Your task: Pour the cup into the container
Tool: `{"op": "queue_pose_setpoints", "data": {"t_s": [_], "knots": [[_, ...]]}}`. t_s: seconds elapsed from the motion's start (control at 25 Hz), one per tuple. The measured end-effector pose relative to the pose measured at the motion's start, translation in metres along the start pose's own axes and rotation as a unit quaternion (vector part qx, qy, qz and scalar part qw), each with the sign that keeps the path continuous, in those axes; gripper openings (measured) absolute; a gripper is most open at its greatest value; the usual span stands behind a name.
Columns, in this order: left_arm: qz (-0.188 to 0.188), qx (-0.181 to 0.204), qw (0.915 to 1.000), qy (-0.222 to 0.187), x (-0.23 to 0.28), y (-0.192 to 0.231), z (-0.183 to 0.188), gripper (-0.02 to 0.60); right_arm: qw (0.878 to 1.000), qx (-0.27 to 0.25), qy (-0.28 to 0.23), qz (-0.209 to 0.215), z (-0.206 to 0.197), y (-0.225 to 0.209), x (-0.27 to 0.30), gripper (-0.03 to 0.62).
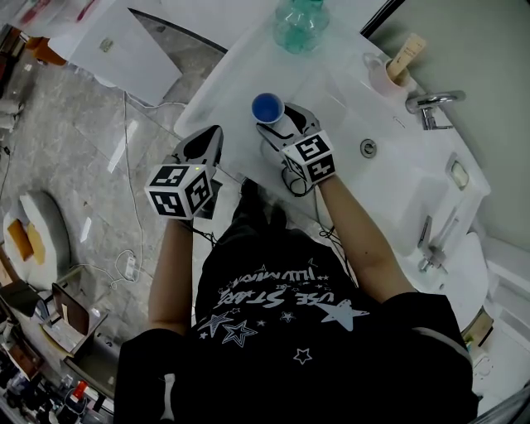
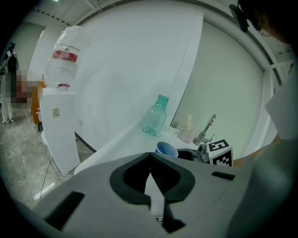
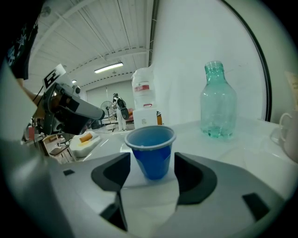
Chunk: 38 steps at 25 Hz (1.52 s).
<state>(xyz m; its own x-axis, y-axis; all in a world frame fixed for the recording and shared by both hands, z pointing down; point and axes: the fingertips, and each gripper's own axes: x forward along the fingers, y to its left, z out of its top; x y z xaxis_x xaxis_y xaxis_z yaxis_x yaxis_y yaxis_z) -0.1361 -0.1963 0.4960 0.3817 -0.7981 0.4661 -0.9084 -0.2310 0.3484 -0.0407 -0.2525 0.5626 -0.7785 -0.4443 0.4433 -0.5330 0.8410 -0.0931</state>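
A blue plastic cup stands upright on the white counter, between the jaws of my right gripper. Both pads stand a little off the cup's sides, so this gripper is open around it. From the head view the cup sits just ahead of the right gripper. A clear teal bottle stands uncapped farther back on the counter, also visible as the bottle at the top. My left gripper hovers at the counter's near edge, left of the cup, shut and empty.
A pink mug and a chrome faucet stand at the right by the sink drain. A white water dispenser stands on the tiled floor to the left. Cables lie on the floor.
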Motion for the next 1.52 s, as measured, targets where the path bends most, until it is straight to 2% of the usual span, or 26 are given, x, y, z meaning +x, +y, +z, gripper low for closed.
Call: {"op": "queue_pose_setpoints", "data": {"t_s": [0.36,0.6,0.72,1.0,1.08,1.16,1.32,1.52], "knots": [[0.002,0.009,0.9997,-0.023,-0.020,-0.030,0.003,0.011,1.000,-0.007,-0.010,-0.017,0.000,0.001,-0.043,0.289],[0.009,0.011,0.9988,-0.046,-0.040,-0.058,0.000,0.011,0.999,-0.040,-0.021,-0.017,0.007,0.005,-0.082,0.268],[0.011,0.011,0.9985,-0.053,-0.050,-0.074,-0.005,0.011,0.998,-0.048,-0.037,-0.032,0.013,0.003,-0.106,0.258],[0.009,0.014,0.9985,-0.053,-0.064,-0.100,-0.016,0.011,0.995,-0.041,-0.070,-0.051,0.024,0.009,-0.141,0.141],[0.005,0.016,0.9988,-0.046,-0.062,-0.107,-0.020,0.011,0.995,-0.033,-0.073,-0.061,0.021,0.009,-0.149,0.091],[0.000,0.022,0.9990,-0.039,-0.058,-0.112,-0.022,0.011,0.994,-0.027,-0.075,-0.073,0.018,0.006,-0.155,0.009],[-0.009,0.033,0.9988,-0.034,-0.052,-0.123,-0.024,0.011,0.994,-0.018,-0.077,-0.077,0.014,0.006,-0.161,0.008],[-0.012,0.029,0.9990,-0.033,-0.057,-0.124,-0.033,0.011,0.993,-0.027,-0.070,-0.092,0.018,0.012,-0.165,0.006]]}}
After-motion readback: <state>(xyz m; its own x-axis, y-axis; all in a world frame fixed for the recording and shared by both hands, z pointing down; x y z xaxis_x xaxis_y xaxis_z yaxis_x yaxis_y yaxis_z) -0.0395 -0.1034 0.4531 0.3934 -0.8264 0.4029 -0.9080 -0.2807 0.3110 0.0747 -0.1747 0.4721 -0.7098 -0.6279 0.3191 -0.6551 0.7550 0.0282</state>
